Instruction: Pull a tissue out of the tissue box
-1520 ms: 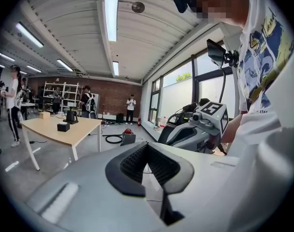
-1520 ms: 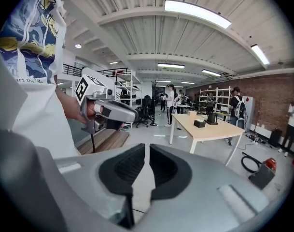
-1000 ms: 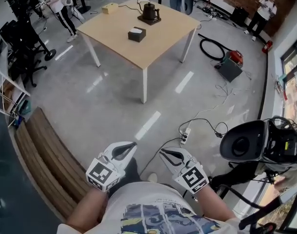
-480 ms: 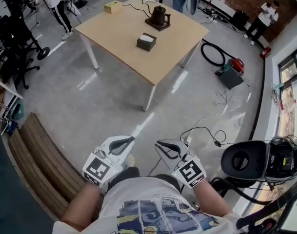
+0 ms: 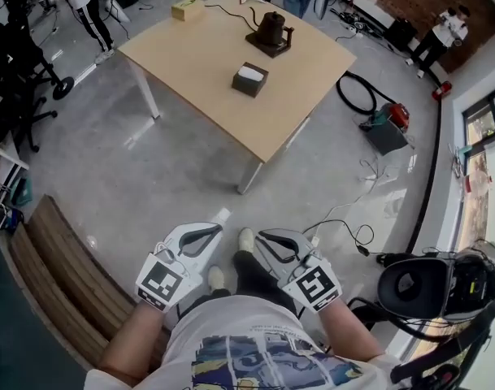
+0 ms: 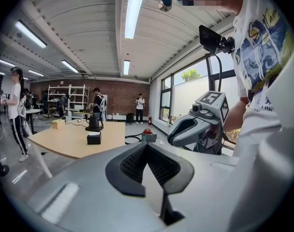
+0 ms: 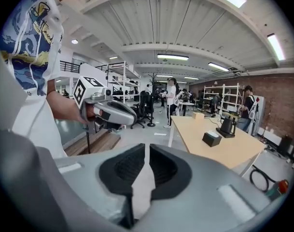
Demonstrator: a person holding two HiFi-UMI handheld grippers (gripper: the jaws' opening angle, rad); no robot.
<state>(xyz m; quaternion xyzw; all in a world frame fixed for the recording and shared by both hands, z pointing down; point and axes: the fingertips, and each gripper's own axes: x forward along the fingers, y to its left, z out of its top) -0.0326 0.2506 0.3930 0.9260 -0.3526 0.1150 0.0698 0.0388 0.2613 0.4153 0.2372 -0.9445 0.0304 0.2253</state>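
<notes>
The left gripper (image 5: 217, 230) has its jaws pressed together on nothing. The right gripper (image 5: 260, 236) keeps a thin slit between its tips (nothing in it either). The tissue box (image 5: 249, 80) sits on the table (image 5: 190, 51), well ahead of both grippers and untouched.

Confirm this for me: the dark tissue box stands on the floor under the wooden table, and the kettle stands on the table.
Not on the floor: the tissue box stands on top of the table, near the kettle, which is on the table as you said. The head view shows it.
</notes>
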